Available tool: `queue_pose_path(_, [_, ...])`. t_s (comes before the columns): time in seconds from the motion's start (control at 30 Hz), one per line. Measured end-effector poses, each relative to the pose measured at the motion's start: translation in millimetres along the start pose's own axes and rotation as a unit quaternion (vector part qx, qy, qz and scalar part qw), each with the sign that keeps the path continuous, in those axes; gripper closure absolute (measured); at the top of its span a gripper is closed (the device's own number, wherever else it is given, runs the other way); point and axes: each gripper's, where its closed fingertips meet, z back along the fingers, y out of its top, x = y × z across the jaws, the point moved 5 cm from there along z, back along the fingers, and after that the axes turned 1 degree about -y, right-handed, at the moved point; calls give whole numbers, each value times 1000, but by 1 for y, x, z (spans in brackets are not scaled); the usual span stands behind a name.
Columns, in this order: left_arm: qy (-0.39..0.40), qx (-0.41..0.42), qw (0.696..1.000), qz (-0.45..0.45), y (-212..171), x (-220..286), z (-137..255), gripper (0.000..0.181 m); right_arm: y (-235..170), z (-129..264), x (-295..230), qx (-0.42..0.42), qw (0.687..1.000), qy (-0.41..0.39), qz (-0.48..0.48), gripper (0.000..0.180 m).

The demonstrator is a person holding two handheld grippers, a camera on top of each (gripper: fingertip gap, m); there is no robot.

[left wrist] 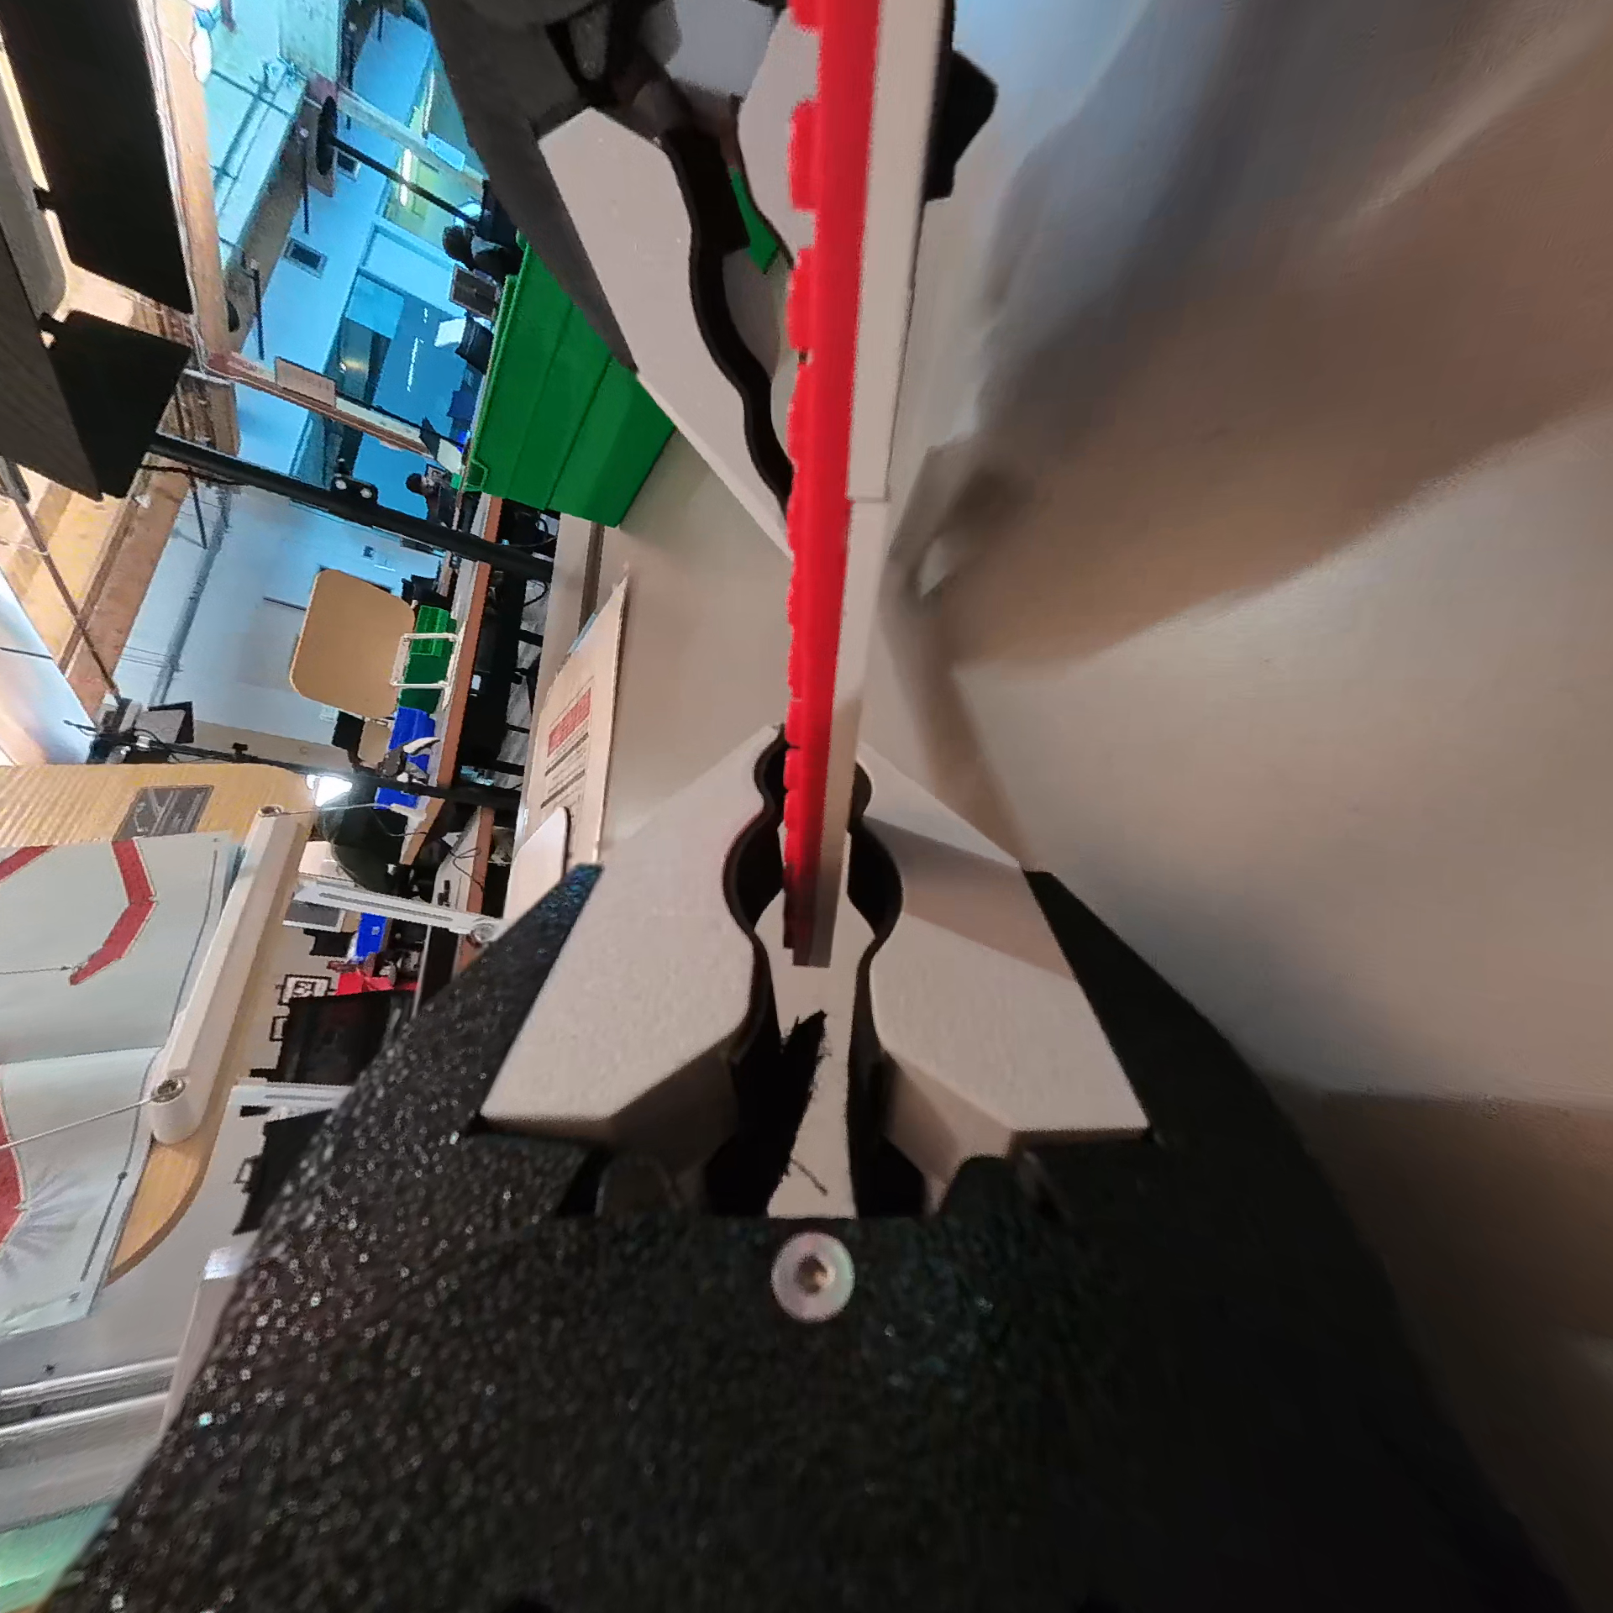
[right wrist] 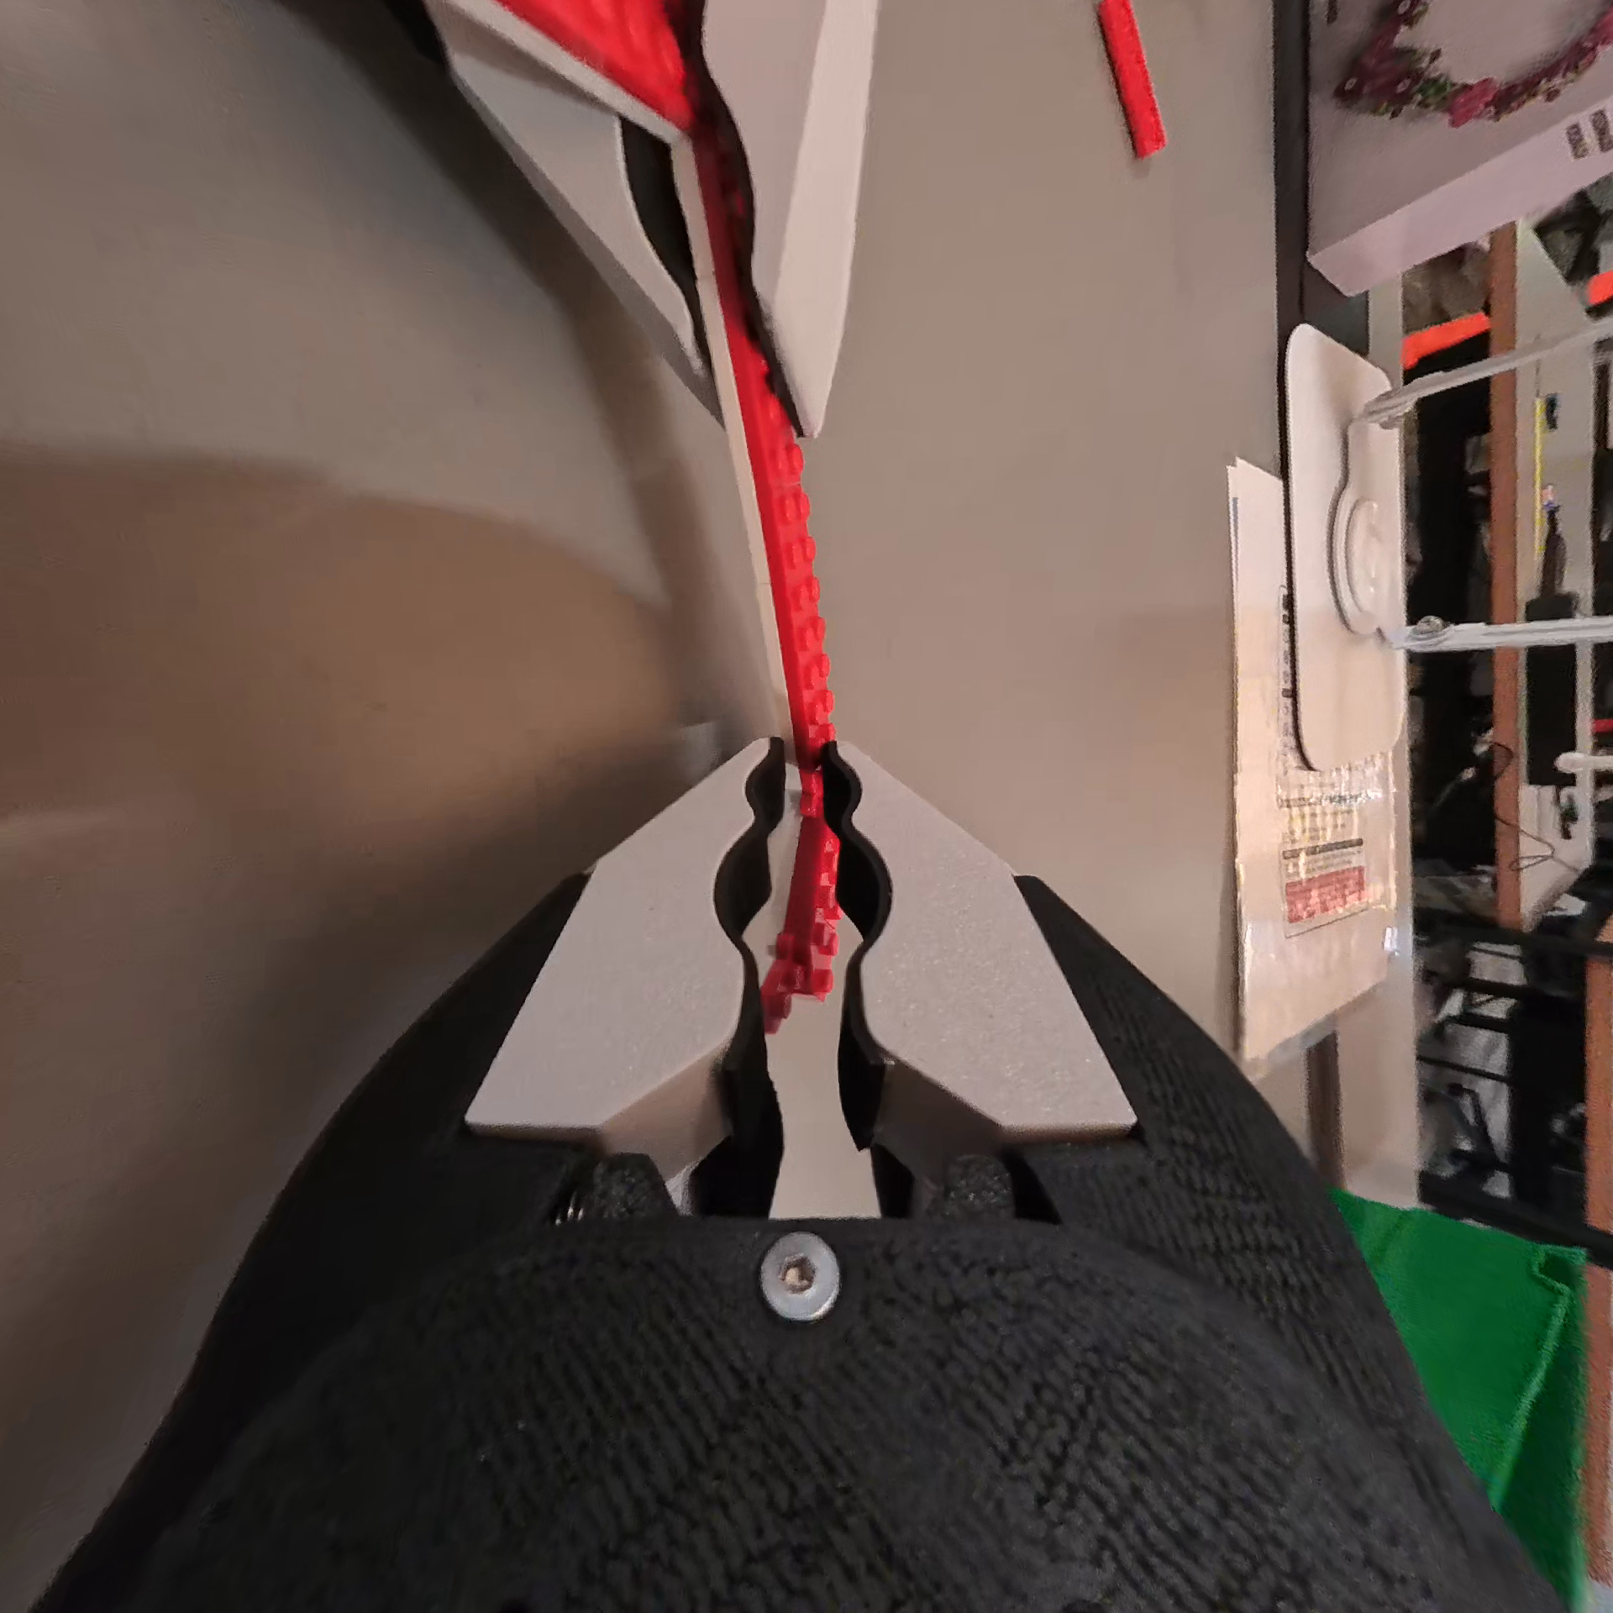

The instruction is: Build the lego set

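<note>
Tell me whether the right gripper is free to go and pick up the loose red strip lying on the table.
Probably not as things stand. The right gripper is shut on the red plate, whose other end the left gripper clamps. The way to the red strip on the table looks open, but its fingers are occupied.

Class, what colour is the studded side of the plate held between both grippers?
Red, on the studded plate; clearest in the right wrist view.
</note>
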Motion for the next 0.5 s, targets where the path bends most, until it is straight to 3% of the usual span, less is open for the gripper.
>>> queue_pose_path(0.1, [1, -2, 1000, 12, -2, -3, -1, 174, 0, -1, 3, 12, 999, -1, -40, 168])
queue_pose_path(0.2, [14, -10, 1000, 4, -6, -7, 1, 174, 0, 1, 5, 18, 998, -4, -61, 141])
queue_pose_path(0.5, [81, -117, 986, -88, -30, -15, -3, 174, -18, 9, 29, 32, 986, -31, -162, 132])
